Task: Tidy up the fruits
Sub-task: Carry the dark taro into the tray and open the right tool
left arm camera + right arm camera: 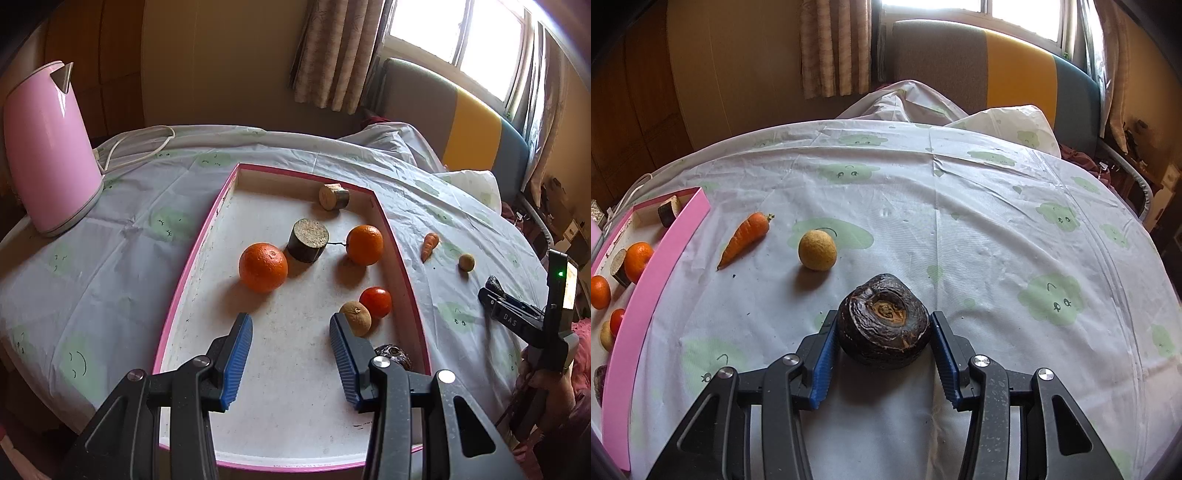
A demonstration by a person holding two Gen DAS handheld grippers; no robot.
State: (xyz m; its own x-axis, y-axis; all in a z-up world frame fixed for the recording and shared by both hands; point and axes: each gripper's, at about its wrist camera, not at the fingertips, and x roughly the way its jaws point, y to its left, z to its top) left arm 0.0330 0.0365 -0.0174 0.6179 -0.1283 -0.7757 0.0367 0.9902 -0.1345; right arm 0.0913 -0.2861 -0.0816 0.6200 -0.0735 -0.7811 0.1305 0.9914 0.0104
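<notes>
A pink-rimmed tray [192,266] holds two oranges [263,266] [365,244], a red tomato [376,301], a tan round fruit [355,317], a dark fruit [393,355] at the near right and two cut stumps [308,240]. My left gripper [291,363] is open and empty above the tray. My right gripper [882,360] is closed against a dark wrinkled fruit [883,320] on the tablecloth. A carrot [743,238] and a tan round fruit [817,250] lie on the cloth beyond it.
A pink kettle [48,147] with a white cord [136,146] stands at the table's far left. The tray's pink wall [646,295] is left of my right gripper. A padded bench [990,70] is behind the table.
</notes>
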